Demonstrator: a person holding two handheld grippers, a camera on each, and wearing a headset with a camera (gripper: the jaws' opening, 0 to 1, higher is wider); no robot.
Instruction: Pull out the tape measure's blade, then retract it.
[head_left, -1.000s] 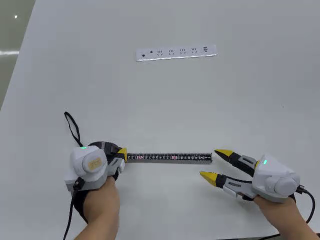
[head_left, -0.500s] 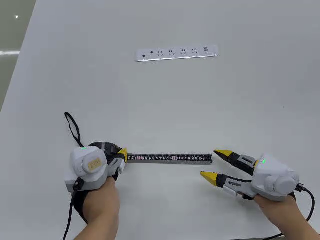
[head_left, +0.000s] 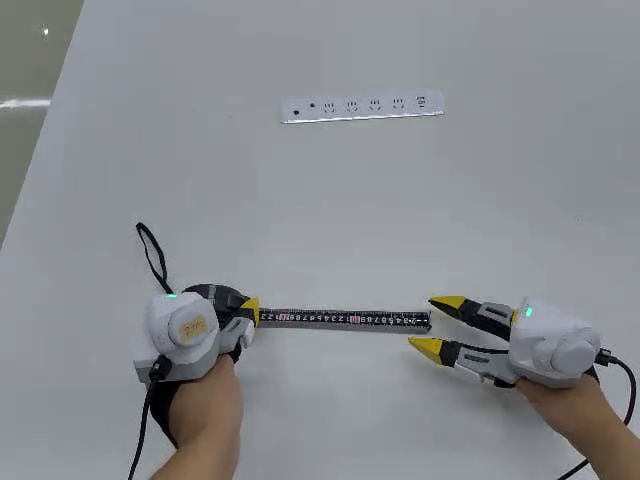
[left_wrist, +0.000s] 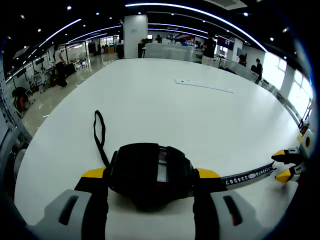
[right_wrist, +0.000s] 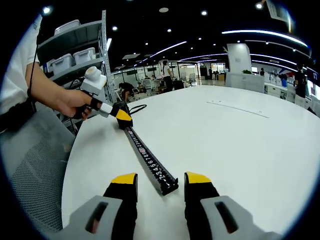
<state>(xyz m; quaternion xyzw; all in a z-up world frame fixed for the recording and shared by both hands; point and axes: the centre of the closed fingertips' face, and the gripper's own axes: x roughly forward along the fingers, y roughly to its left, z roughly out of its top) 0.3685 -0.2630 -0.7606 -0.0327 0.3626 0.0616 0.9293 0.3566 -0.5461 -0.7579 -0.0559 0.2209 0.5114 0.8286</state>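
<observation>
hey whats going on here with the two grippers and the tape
A person is working a tape measure on a white table, with a handheld gripper in each hand. The left gripper is clamped on the black tape measure case. The blade lies pulled out flat across the table. The right gripper is open, with the blade's free end at its yellow tips but not pinched. The blade is out and not yet retracted.

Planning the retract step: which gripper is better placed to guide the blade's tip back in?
Right, probably. The right gripper has its open jaws on either side of the blade's tip; the left gripper is shut on the tape measure at the far end.
</observation>
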